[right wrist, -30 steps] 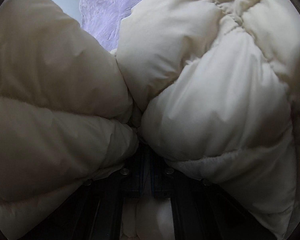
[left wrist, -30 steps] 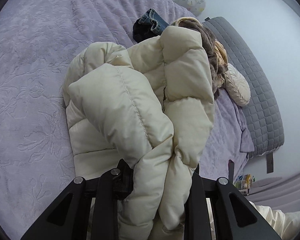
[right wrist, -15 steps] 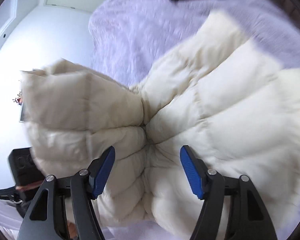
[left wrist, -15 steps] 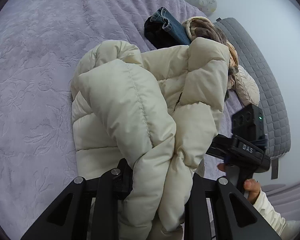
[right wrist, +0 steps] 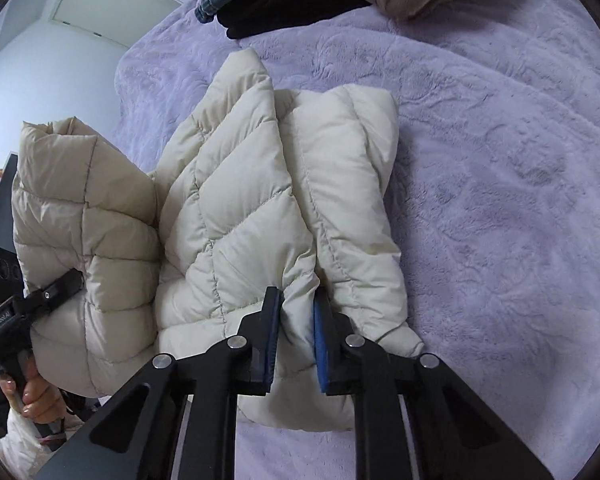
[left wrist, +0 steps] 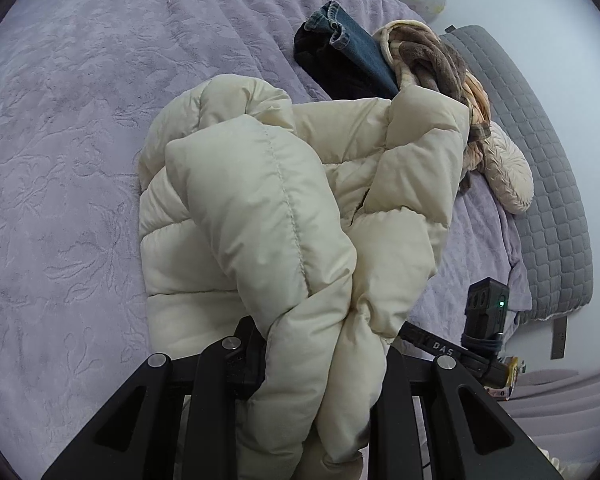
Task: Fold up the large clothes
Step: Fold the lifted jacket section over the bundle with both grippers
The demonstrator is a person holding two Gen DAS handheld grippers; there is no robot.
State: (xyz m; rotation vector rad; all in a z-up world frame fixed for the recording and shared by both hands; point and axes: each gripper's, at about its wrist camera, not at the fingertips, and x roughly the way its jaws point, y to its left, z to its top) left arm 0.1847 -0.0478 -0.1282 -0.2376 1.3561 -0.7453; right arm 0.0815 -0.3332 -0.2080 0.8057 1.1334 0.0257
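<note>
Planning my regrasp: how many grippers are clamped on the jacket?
2: left gripper bunching the jacket at its raised end; right gripper pinching a fold at the near edge.

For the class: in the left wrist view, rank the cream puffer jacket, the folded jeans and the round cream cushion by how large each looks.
1. Cream puffer jacket, though nearest the camera.
2. Folded jeans and round cream cushion look alike; unranked.

The bed (left wrist: 80,160) is covered by a lilac spread embossed with leaves. On it a cream puffer jacket (left wrist: 260,208) is laid, partly bunched. Beyond the jacket, folded jeans (left wrist: 360,54), a dark garment (right wrist: 292,0) and a brown-and-cream blanket (left wrist: 428,56) are piled, near a round cushion (left wrist: 508,176)
</note>
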